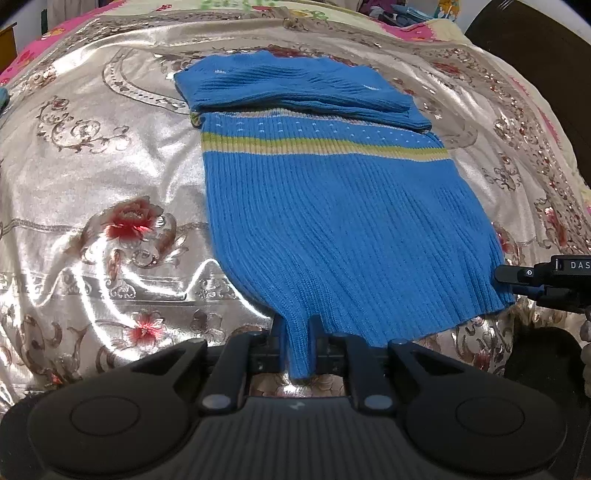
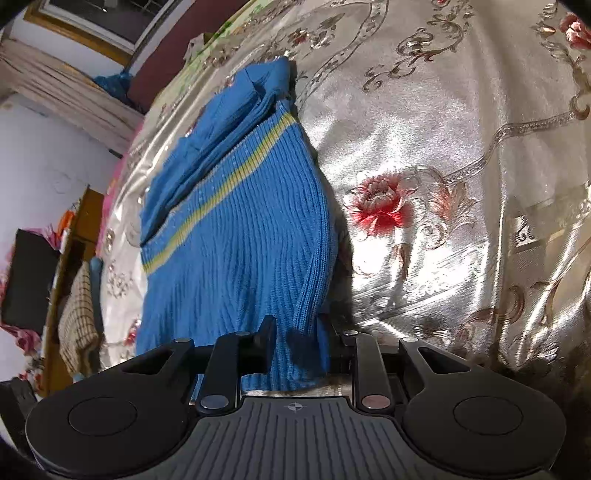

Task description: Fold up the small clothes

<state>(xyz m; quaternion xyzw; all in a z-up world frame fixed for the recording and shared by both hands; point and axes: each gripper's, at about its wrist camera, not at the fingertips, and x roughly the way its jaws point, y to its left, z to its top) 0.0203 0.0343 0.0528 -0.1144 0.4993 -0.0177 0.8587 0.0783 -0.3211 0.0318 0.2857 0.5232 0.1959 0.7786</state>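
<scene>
A small blue ribbed knit sweater [image 1: 332, 206] with a green and beige stripe lies on a shiny floral bedspread [image 1: 110, 166]. Its sleeves are folded across the top part. My left gripper [image 1: 297, 326] is shut on the sweater's bottom hem at the near left corner. My right gripper [image 2: 293, 326] is shut on the bottom hem of the sweater [image 2: 240, 229] at the other corner. The right gripper also shows in the left wrist view [image 1: 517, 277] at the sweater's right hem corner.
The bedspread [image 2: 443, 184] covers the whole bed, with pink-patterned bedding [image 1: 417, 31] at the far edge. A dark headboard or chair [image 1: 535, 55] stands at the far right. Furniture and a checked cloth [image 2: 77, 314] lie beside the bed.
</scene>
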